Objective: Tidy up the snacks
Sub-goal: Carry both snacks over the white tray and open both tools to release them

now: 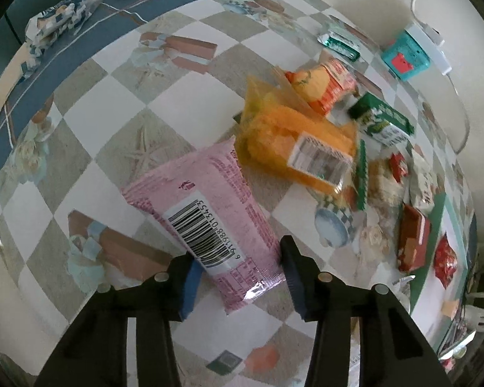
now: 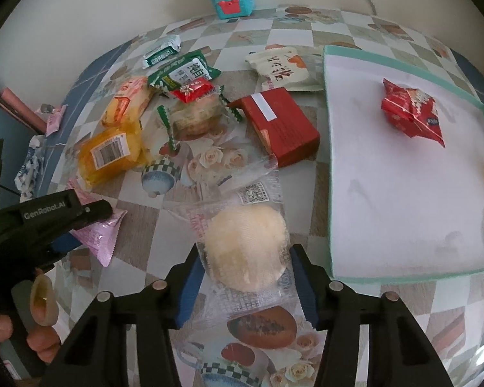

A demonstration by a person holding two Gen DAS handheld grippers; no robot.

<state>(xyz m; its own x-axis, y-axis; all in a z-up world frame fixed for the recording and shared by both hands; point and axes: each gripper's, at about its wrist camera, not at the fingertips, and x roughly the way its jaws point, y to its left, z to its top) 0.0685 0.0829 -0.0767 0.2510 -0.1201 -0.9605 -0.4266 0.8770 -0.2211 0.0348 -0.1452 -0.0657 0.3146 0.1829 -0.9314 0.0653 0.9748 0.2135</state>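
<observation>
Your left fingers are clenched on the pink pack, your right fingers on the clear-wrapped bun, both low over the desk, so I judge the next move is carrying them to the white tray.

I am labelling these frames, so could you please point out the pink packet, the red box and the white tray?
pink packet [image 1: 209,206], left wrist view, barcode side.
red box [image 2: 279,122], right wrist view, top face.
white tray [image 2: 403,209], right wrist view, bare floor.
</observation>
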